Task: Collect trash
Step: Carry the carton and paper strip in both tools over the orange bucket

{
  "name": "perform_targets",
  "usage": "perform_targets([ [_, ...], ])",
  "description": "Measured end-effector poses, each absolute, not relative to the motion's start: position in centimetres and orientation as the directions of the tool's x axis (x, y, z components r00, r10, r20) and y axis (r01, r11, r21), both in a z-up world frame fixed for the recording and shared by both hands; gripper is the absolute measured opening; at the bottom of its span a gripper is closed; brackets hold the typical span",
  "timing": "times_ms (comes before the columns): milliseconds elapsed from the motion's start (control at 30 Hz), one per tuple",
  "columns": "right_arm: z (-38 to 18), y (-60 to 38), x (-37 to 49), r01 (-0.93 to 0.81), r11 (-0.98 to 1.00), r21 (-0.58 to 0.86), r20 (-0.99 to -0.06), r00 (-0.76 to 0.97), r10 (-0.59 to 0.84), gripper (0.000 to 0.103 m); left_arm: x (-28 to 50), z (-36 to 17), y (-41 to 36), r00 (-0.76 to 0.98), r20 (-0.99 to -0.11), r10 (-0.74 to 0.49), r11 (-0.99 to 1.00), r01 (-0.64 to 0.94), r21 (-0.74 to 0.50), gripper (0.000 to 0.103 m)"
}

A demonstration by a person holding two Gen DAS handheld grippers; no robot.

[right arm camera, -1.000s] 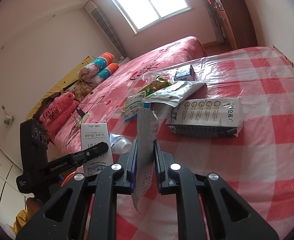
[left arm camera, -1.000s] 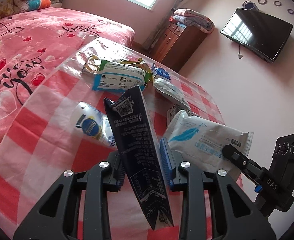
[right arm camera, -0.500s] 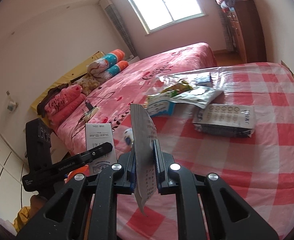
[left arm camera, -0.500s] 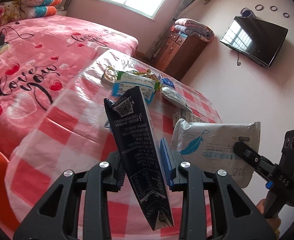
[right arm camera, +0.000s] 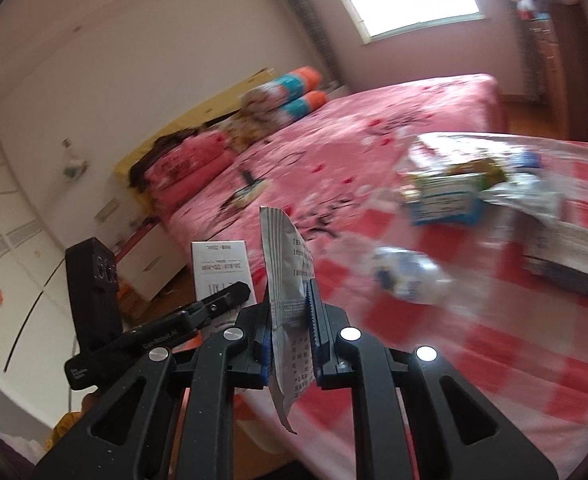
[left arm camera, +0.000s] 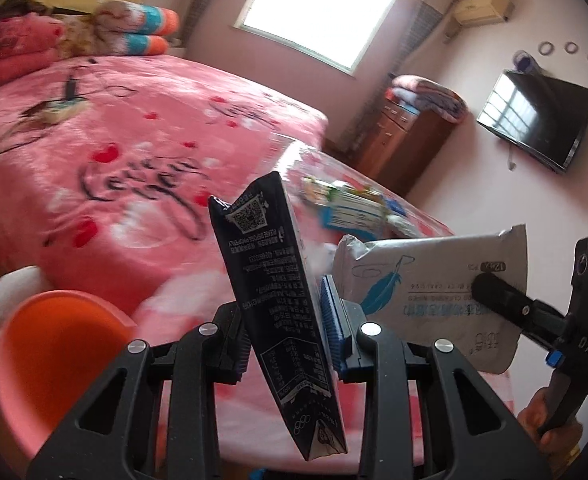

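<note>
My left gripper (left arm camera: 284, 320) is shut on a dark blue carton (left arm camera: 278, 280) with white print, held upright above the table's near edge. My right gripper (right arm camera: 290, 316) is shut on a white wet-wipe pack (right arm camera: 288, 280); the same pack (left arm camera: 425, 288) shows at the right of the left wrist view with its blue feather print. The left gripper and its carton (right arm camera: 220, 276) appear at the left of the right wrist view. More trash lies on the red-checked table (right arm camera: 493, 340): a crushed bottle (right arm camera: 409, 276), a blue-and-white box (right arm camera: 445, 200) and a flat pack (right arm camera: 573, 256).
An orange bin (left arm camera: 50, 360) stands low at the left, beside the table's edge. A pink bed (left arm camera: 114, 152) lies behind the table. A wooden cabinet (left arm camera: 405, 144) and a wall TV (left arm camera: 533, 120) are at the back right.
Both grippers have drawn back from the table and swung left with their items. The orange bin has come further into the left wrist view. Both views are blurred by motion.
</note>
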State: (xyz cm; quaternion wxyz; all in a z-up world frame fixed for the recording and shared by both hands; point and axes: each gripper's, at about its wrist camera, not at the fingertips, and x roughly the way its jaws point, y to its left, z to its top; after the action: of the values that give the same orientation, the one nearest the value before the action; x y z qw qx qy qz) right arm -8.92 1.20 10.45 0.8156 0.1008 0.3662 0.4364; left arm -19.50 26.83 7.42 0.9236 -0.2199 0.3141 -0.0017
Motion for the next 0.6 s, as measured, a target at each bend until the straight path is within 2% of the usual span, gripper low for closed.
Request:
perform_targets([
  [300, 9.3, 12.4, -11.2, -0.753, 0.444, 0.486, -0.545, 0.137, 0.827, 0.016, -24.1, 3.8, 35.6, 0.751, -0.658, 0.047, 0.849, -0.377, -0.370, 0.033],
  [600, 5.1, 19.8, -13.4, -0.809, 0.405, 0.425, -0.645, 0.044, 0.763, 0.016, -25.9, -0.9, 40.0, 0.674, -0.733, 0.092, 0.793, -0.495, -0.355, 0.033],
])
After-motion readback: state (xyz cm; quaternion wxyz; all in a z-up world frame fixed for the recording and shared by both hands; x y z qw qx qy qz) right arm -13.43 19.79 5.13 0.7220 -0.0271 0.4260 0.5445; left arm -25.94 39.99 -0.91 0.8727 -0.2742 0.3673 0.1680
